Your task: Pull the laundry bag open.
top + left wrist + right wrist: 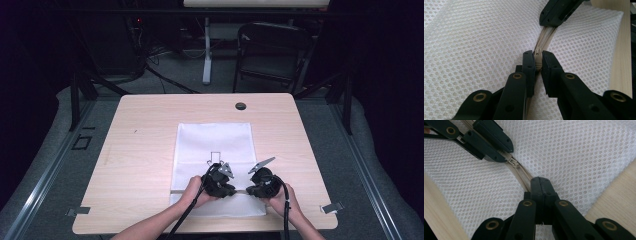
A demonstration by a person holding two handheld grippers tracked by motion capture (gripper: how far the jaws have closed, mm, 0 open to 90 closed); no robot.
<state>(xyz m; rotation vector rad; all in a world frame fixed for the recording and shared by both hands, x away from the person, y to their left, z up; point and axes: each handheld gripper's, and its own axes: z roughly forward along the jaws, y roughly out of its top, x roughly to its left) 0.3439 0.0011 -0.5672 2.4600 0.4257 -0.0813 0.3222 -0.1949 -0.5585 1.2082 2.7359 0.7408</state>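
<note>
Because the white mesh bag [214, 150] lies flat on the table [140, 150], both claws work its beige zipper [522, 176] at the near edge. Left claw [537, 60] is clenched on the zipper, probably its slider; right claw [541, 185] pinches the tape just beside, steadying it.

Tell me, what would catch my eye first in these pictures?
A white mesh bag lies flat in the middle of a pale wooden table. At its near edge a person's two hands press a black left gripper and right gripper close together. Up close, both clamp the bag's beige zipper: the left at the slider, the right on the tape just along from it.
</note>
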